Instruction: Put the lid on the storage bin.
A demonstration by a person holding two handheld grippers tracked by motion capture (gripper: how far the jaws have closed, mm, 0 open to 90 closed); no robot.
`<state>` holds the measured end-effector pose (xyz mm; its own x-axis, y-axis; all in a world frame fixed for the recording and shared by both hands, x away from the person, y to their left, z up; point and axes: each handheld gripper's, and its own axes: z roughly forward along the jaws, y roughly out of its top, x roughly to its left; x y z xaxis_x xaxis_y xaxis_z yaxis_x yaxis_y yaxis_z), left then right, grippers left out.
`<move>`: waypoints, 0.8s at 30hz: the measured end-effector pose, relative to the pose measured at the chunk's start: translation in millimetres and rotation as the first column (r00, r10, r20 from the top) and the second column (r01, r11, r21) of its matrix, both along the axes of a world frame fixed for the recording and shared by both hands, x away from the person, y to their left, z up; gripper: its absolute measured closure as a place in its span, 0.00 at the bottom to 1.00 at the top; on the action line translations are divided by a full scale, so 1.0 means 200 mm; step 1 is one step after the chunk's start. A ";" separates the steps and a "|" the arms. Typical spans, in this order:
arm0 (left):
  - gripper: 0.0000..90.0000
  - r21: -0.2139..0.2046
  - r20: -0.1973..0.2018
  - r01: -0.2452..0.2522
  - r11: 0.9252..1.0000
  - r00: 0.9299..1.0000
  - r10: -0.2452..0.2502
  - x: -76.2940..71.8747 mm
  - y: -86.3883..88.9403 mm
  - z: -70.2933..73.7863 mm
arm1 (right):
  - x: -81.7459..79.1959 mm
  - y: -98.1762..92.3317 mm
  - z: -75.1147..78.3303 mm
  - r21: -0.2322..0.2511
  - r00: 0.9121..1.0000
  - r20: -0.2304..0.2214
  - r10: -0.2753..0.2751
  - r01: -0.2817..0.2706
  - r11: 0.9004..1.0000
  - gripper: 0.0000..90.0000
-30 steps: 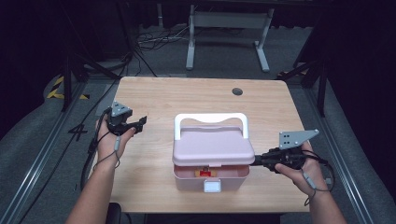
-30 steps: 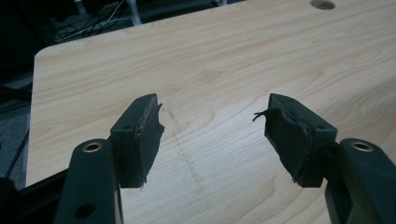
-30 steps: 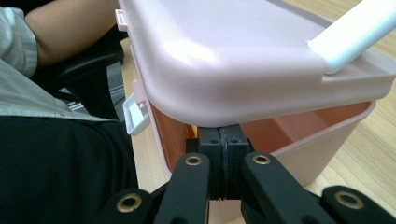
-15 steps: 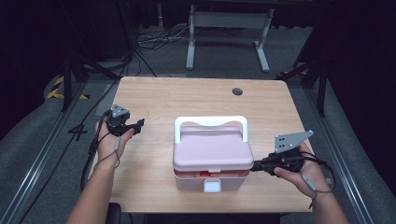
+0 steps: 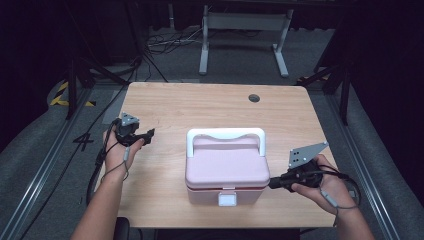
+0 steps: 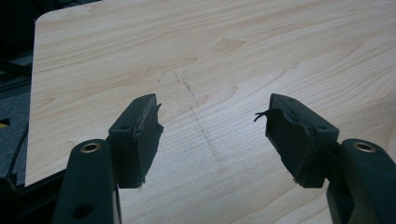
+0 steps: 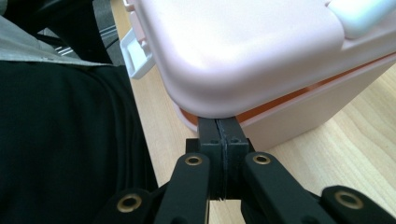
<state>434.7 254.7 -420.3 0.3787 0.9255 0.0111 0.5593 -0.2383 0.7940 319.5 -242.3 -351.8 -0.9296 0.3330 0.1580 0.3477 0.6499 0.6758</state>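
Note:
A pink lidded box (image 5: 227,165) with a white carry handle (image 5: 225,134) and a white front latch (image 5: 227,200) stands near the table's front edge. My right gripper (image 5: 272,184) lies level at the box's front right corner. In the right gripper view the right gripper (image 7: 218,126) has its jaws pressed together, tips tucked under the lid rim of the box (image 7: 261,46), where an orange gap shows between lid and base. My left gripper (image 5: 150,132) hovers over the table's left side, apart from the box. The left gripper (image 6: 212,121) is open with nothing between its fingers.
The wooden table (image 5: 200,105) has a round cable hole (image 5: 254,98) at the back right. Faint pencil marks (image 6: 196,107) cross the bare wood under the left gripper. A metal stand (image 5: 240,30) and cables lie on the floor beyond the table.
The right gripper has slid a little left and toward the table's front, up to the box's corner. The left hand has hardly moved.

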 end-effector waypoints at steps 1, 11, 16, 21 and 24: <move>0.39 0.002 -0.001 0.001 1.000 1.000 -0.001 0.00 0.00 0.00 | 0.00 0.00 0.00 -0.007 1.000 -0.006 0.001 -0.001 1.000 1.00; 0.39 -0.010 -0.018 -0.002 1.000 1.000 0.002 0.01 0.00 -0.01 | -0.02 0.01 0.00 -0.070 0.999 -0.035 -0.006 0.003 0.998 1.00; 0.39 -0.022 -0.023 0.004 1.000 1.000 -0.004 0.01 0.00 -0.01 | -0.02 0.01 0.00 -0.089 1.000 -0.029 0.001 -0.004 0.996 1.00; 0.39 -0.027 -0.023 0.006 1.000 1.000 -0.007 0.00 0.00 -0.01 | -0.04 -0.01 0.04 -0.069 1.000 -0.020 0.003 -0.004 0.998 1.00; 0.39 -0.033 -0.027 0.007 0.999 1.000 -0.008 0.00 0.00 -0.01 | -0.05 -0.02 0.05 -0.052 1.000 -0.017 0.007 -0.007 0.999 1.00</move>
